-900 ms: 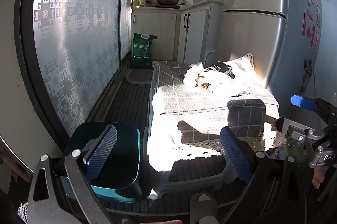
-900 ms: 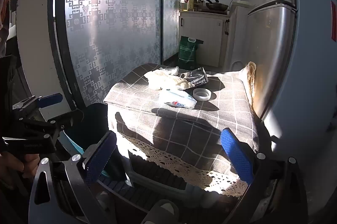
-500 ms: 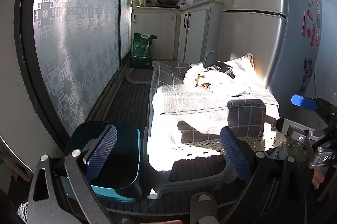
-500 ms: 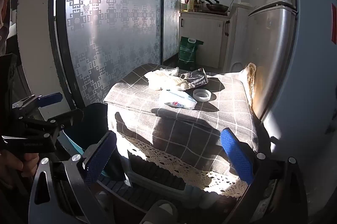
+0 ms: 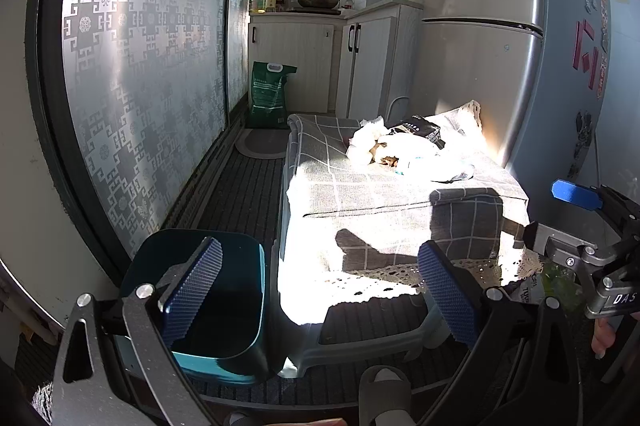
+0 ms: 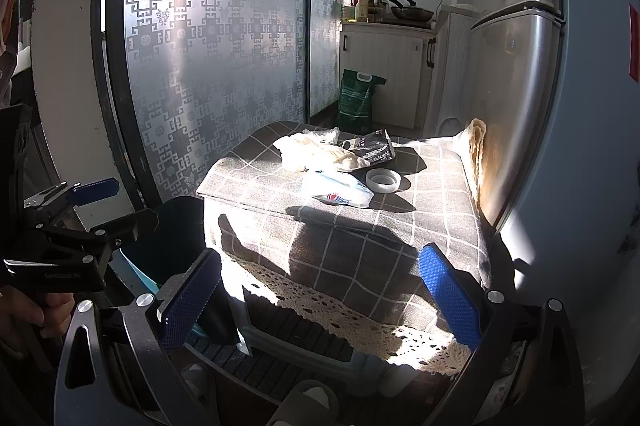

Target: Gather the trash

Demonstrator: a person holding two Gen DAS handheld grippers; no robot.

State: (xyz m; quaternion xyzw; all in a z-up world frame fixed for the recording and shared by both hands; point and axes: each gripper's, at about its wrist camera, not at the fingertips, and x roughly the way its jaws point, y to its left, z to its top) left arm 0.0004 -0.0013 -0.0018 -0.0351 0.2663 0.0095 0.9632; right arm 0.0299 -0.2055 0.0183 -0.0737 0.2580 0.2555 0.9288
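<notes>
Trash lies on a low table under a grey checked cloth point(image 6: 420, 210): crumpled white paper point(image 6: 320, 152), a black packet point(image 6: 376, 146), a white plastic wrapper point(image 6: 338, 188) and a roll of clear tape point(image 6: 383, 180). The same pile shows in the left wrist view point(image 5: 400, 150). A teal bin point(image 5: 216, 298) stands on the floor left of the table. My left gripper point(image 5: 320, 290) is open and empty, above the bin and the table's near edge. My right gripper point(image 6: 320, 300) is open and empty, in front of the table's near side.
A silver fridge point(image 5: 500, 46) stands right of the table. A patterned sliding door point(image 5: 148, 66) runs along the left. A green bag point(image 5: 268, 94) leans by white cabinets point(image 5: 304, 58) at the back. A slippered foot point(image 5: 384, 394) is on the slatted floor.
The right gripper has edged slightly forward toward the table. The left gripper has stayed still.
</notes>
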